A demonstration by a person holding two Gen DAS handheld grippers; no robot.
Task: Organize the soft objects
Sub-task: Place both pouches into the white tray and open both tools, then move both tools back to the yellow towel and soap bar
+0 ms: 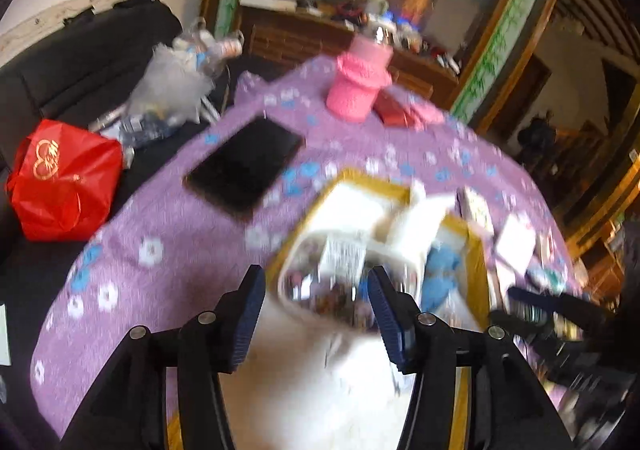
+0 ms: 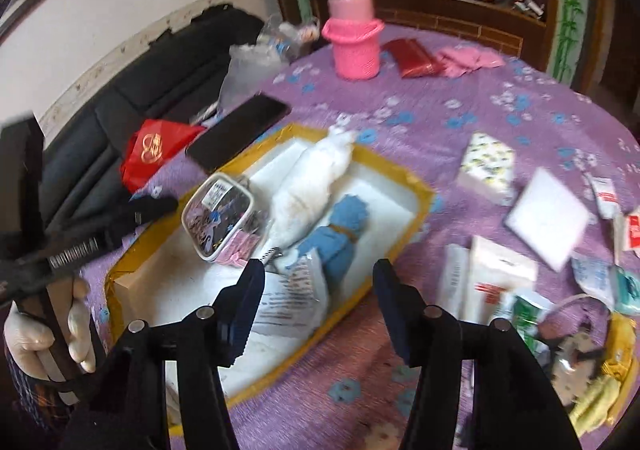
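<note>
Soft things already sit in the yellow-rimmed cardboard tray [image 2: 416, 186] on the purple flowered tablecloth [image 2: 460, 118]: a white plush bundle [image 2: 316, 182], a blue knotted cloth [image 2: 340, 226] and a clear pouch with patterned contents [image 2: 220, 218]. The left gripper [image 1: 316, 314] hangs spread wide over the pouch, gripping nothing. The right gripper [image 2: 318, 310] is equally agape and empty, above a printed white packet [image 2: 292, 298]. My worry: the crowded tray could make one jaw snag a neighbour, dragging it out.
</note>
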